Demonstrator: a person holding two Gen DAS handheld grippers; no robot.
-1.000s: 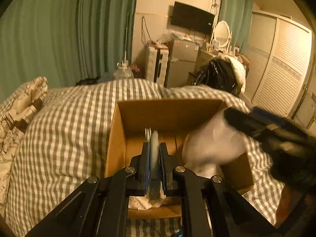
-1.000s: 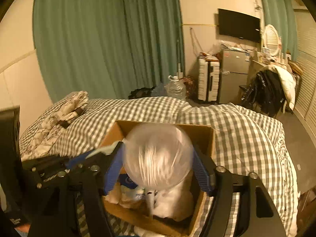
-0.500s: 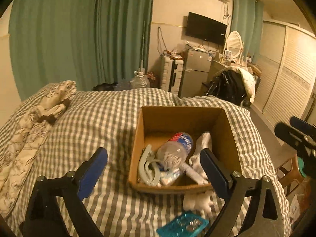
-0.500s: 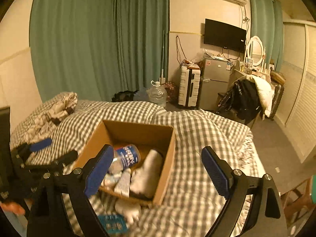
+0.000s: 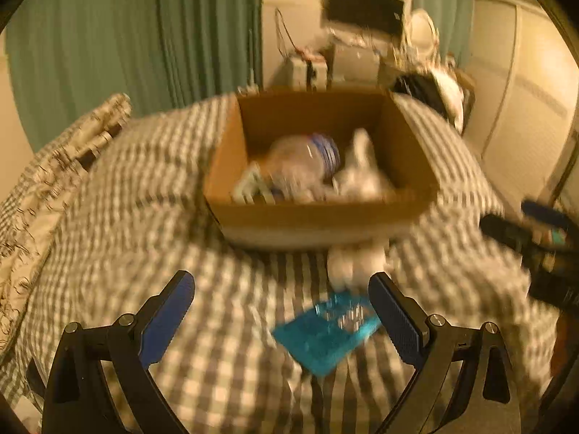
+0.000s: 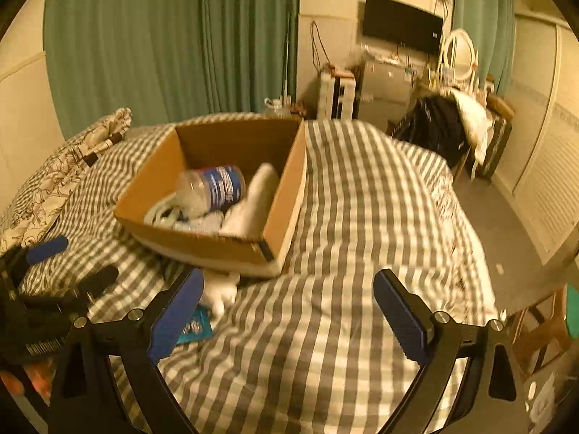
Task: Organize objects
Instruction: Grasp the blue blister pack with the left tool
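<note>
A cardboard box (image 5: pixel 318 217) (image 6: pixel 202 242) sits on the checked bed. Inside lie a clear plastic bottle (image 5: pixel 307 162) (image 6: pixel 213 188) with a blue label, a white rolled cloth (image 6: pixel 253 202) and a pale hanger-like item (image 5: pixel 249 184). In front of the box lie a white soft item (image 5: pixel 356 260) (image 6: pixel 220 289) and a teal flat packet (image 5: pixel 325 332) (image 6: pixel 193 325). My left gripper (image 5: pixel 282 318) is open and empty, just short of the packet. My right gripper (image 6: pixel 289 311) is open and empty over the bedcover, right of the box. The left view is motion-blurred.
A patterned pillow (image 6: pixel 61 173) lies at the bed's left. Green curtains (image 6: pixel 163 43), a suitcase (image 6: pixel 336 94), a fridge, a TV (image 6: pixel 401 25) and a chair with dark clothes (image 6: pixel 438 133) stand beyond the bed. The bed's right edge drops to the floor (image 6: pixel 506 217).
Both grippers let go of their items into the box, opened and pulled back. In the last half second the left gripper has dropped lower toward the teal packet.
</note>
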